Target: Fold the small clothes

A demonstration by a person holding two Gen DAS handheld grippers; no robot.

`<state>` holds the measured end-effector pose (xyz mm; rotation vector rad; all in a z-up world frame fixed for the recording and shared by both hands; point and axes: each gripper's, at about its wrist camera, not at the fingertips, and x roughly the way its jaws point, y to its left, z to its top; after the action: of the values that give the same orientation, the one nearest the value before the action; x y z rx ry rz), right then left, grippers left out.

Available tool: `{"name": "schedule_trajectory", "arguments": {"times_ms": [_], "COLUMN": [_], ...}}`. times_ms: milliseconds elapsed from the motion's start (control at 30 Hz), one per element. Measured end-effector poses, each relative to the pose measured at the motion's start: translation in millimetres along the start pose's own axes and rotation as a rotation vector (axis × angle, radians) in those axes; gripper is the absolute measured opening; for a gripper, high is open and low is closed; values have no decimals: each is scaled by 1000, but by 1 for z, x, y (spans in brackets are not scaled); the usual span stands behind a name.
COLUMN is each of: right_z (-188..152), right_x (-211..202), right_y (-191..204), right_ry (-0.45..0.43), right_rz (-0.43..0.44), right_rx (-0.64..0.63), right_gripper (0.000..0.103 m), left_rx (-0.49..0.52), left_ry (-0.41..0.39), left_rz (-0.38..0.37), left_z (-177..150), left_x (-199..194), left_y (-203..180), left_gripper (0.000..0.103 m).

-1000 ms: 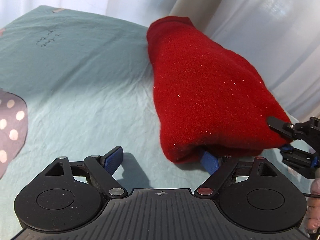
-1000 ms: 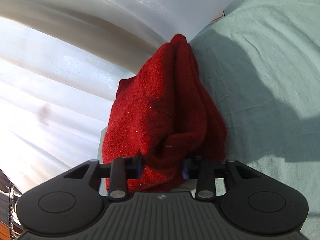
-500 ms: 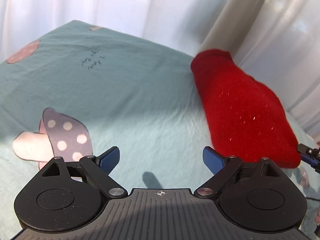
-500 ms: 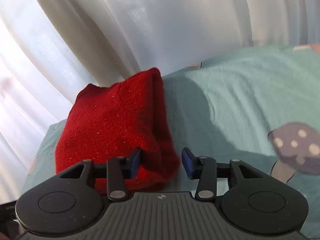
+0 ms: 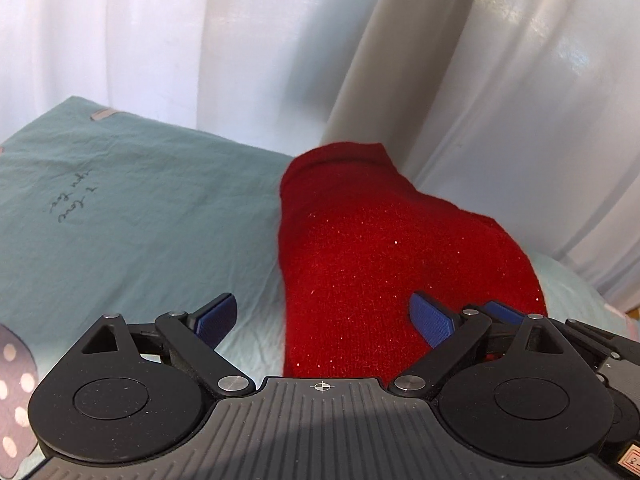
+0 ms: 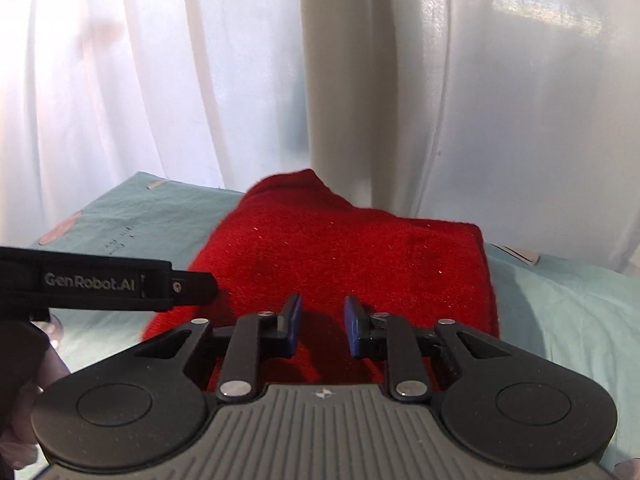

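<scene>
On my left wrist view, a purple polka-dot mushroom print (image 5: 16,396) sits at the far left edge of the teal sheet (image 5: 132,216), with handwritten marks (image 5: 72,204) farther up the cloth. My left tongs (image 5: 324,320) stand wide and are opening; their left pad hangs over bare sheet, their right pad lies over the folded red knit garment (image 5: 384,248), and neither presses on it. The garment rests folded on the sheet near the far edge, close against the white curtain (image 5: 480,80). In the right wrist view, the left tool's black body (image 6: 100,280) reaches in from the left. My right tongs (image 6: 322,326) hover over the garment's near edge, closing, with a narrow gap and nothing gripped between the blue pads (image 6: 354,326).
</scene>
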<state>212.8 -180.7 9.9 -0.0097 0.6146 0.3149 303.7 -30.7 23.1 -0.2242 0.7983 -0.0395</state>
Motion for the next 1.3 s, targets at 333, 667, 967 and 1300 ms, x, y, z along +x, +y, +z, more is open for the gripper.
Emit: {"name": "schedule_trajectory", "arguments": {"times_ms": [333, 667, 967, 1300], "right_z": [-16, -29, -23, -85], "right_x": [16, 14, -14, -63], "right_y": [-21, -12, -12, -81], "right_ry": [-88, -138, -87, 54], "right_rz": [-65, -92, -82, -279], "right_rx": [23, -30, 3, 215], "right_gripper": [12, 12, 34, 51], "left_rx": [74, 50, 53, 173], "left_ry": [-16, -26, -41, 156], "left_rz": [30, 0, -26, -2], "left_z": [-10, -15, -26, -96], "left_x": [27, 33, -15, -23], "left_y": [-22, -10, -2, 10], "left_gripper": [102, 103, 103, 103]}}
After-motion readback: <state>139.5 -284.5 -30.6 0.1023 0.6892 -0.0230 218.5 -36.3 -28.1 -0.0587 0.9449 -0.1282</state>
